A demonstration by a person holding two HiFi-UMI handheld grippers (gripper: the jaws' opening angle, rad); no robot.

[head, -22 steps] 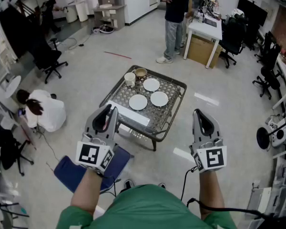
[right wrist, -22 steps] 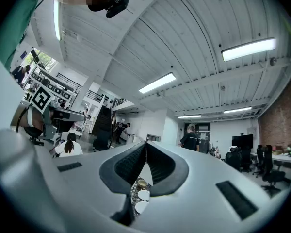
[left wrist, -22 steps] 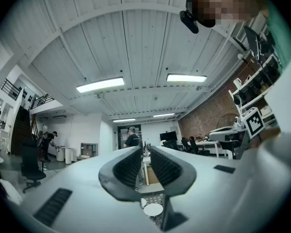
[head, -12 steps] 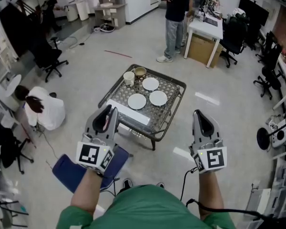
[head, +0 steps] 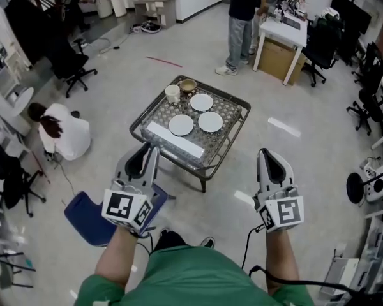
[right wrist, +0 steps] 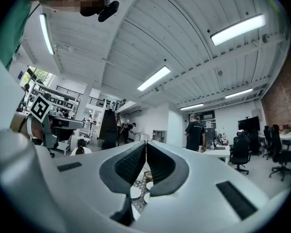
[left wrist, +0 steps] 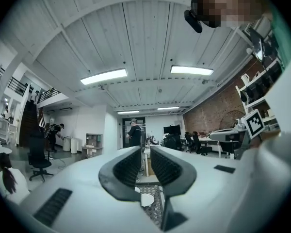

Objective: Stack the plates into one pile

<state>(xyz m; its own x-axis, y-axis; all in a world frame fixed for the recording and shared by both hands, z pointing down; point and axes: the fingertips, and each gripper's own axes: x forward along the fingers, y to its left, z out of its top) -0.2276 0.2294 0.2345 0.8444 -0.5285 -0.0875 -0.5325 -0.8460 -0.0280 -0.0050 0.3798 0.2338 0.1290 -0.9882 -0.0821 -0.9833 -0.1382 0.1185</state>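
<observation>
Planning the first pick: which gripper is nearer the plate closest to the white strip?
Left. The left gripper is short of the plate, on its near-left; the right gripper sits farther off to its near-right.

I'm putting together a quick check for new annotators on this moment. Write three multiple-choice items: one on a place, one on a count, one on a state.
1. Where does the white cup stand?
A. at the table's far corner, beside the bowl
B. at its near edge
C. on the floor

2. How many plates lie on the table?
A. two
B. three
C. five

3. How is the right gripper?
A. wide open
B. shut on a plate
C. shut, empty

Answers:
1 A: the head view shows the white cup next to the bowl at that corner.
2 B: three plates lie apart, unstacked.
3 C: in the right gripper view the jaws meet with nothing between them.
</observation>
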